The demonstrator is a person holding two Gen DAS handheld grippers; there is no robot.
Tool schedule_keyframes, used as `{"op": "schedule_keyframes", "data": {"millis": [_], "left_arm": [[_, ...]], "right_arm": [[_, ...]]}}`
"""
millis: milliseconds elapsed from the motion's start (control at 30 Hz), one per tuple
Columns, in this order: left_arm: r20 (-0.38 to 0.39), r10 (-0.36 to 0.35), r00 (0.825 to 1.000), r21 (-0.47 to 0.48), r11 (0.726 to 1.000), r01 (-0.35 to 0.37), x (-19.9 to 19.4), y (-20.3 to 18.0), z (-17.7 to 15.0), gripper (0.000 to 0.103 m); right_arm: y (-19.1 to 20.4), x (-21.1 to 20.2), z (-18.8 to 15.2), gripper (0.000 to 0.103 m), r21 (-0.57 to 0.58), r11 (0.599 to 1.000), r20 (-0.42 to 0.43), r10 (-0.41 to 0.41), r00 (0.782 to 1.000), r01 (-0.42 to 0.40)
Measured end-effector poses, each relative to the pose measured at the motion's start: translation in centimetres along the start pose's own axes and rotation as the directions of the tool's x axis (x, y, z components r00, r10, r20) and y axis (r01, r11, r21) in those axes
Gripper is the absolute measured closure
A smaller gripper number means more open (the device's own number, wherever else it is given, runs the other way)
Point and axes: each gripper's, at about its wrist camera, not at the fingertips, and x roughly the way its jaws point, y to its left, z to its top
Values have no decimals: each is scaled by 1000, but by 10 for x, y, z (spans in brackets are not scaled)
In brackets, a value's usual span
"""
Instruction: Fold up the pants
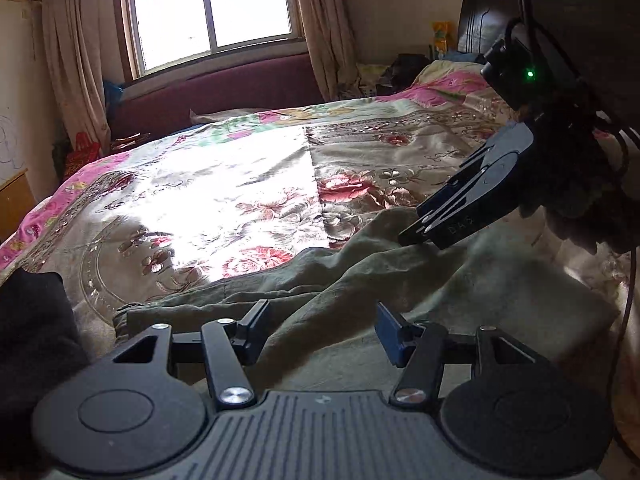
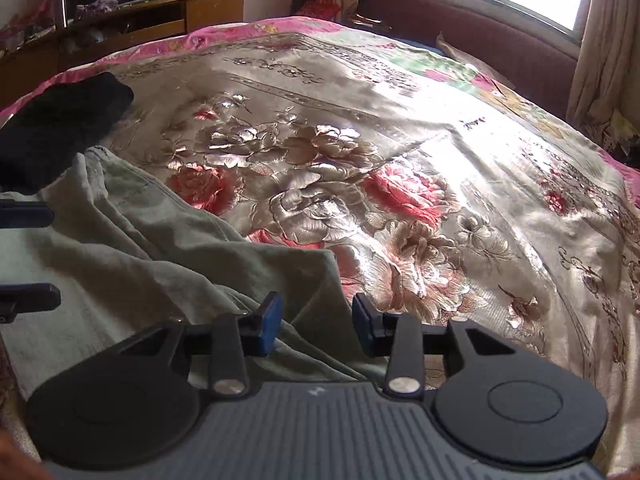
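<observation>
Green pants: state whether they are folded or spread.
Neither neatly: the green pants lie rumpled on the bedspread, ridged with loose creases.

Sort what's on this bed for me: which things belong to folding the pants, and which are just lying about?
Part of the job:
- green pants, rumpled on the bedspread
- left gripper, open over the pants
- right gripper, open at the pants' edge

Just lying about:
- black garment, beside the pants
- floral bedspread, the work surface only
- wooden cabinet beyond the bed

Olive-green pants (image 1: 320,280) lie rumpled and creased on the bed; fabric bunched in loose folds.
</observation>
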Motion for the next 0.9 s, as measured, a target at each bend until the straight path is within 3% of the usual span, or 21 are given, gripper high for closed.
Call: {"op": "schedule_keyframes", "data": {"millis": [67,100,133,233,300,367,433,500,600,700,767,800,833,867,900], "left_arm": [[-55,35,998,14,999,-34,12,4,-12,32],[-63,33,997,-3,999,-33,15,10,-17,30],[-70,29,997,-32,999,-31,16,16,-20,25],[-80,22,997,-125,992,-32,15,33,-24,22],[-63,44,997,-117,992,-51,10,35,-22,22],[-45,72,996,-79,994,-75,5,31,-20,22],[-32,71,997,-70,995,-73,2,28,-20,22],[-27,61,998,-84,994,-63,2,27,-20,22],[-22,66,998,-84,994,-68,1,24,-26,22],[-17,50,999,-109,993,-52,-2,27,-30,22],[-10,44,999,-124,991,-45,-2,30,-31,22],[-6,44,999,-133,990,-44,-2,32,-31,22],[-4,43,999,-140,989,-43,-2,33,-32,22],[-1,43,999,-144,989,-43,-1,34,-32,22],[3,46,999,-148,988,-45,-1,35,-32,22]], "right_arm": [[0,27,-1,65,-42,995,-51,-94,994,91],[-5,30,-2,62,-33,993,-55,-115,992,113],[-15,31,-4,52,10,993,-60,-113,992,114],[-28,17,-4,56,60,987,-54,-147,988,151],[-21,-4,-1,60,55,986,16,-157,987,156],[-11,-23,10,60,55,996,95,-72,993,67],[6,-25,27,60,28,996,112,81,990,-84],[27,-16,43,62,-19,974,97,228,969,-227],[62,9,65,62,-100,931,48,358,933,-352],[89,33,79,62,-159,885,-32,439,898,-438],[105,44,84,63,-214,877,-81,423,902,-431],[110,48,85,67,-234,883,-93,396,913,-407],[113,51,88,92,-233,886,-105,387,916,-401],[111,52,91,101,-205,888,-113,397,911,-413],[109,51,95,100,-185,891,-101,403,909,-416]]}}
